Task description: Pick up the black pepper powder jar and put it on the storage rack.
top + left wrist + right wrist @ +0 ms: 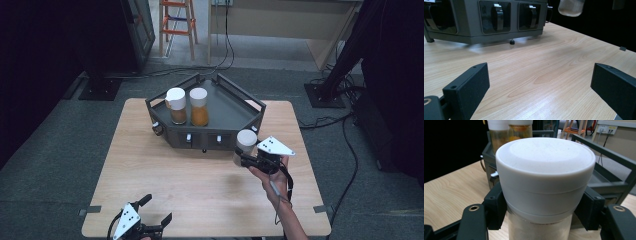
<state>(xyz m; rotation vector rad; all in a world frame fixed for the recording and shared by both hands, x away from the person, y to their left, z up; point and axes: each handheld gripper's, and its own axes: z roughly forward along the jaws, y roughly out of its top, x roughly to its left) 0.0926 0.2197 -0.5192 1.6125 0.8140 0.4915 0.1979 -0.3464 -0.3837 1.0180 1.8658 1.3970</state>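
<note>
Just off the tray's (252, 120) near-right corner, the right gripper (243, 159) holds a white-capped jar (245, 142) clamped below its cap, lifted clear of the surface (200, 185). To do this well, keep it upright, raise it over the tray's rail and set it in the bare right part. Two filled jars (187, 106) stand far-left in the tray, out of the way; left gripper (157, 212) rests near-left, jaws wide, empty.
</note>
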